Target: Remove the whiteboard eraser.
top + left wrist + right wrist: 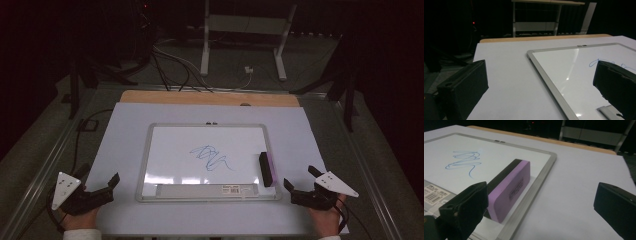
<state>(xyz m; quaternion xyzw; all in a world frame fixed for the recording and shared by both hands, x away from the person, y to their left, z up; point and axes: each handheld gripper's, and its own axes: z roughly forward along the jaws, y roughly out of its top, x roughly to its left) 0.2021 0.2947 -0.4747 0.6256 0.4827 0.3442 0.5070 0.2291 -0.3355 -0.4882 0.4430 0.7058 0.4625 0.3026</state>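
Lining up: eraser (266,169) just left of the right hand-held gripper (301,186), far from the left one (102,187).
Its long axis runs away from the person; both wide open, empty.

I note a dark room, grey floor (320,60) beyond my grippers, white-legged table frame (245,30) at the far side, loose cables (175,65) on the floor, dark stands (80,75) either side, small red light (473,22) far off.
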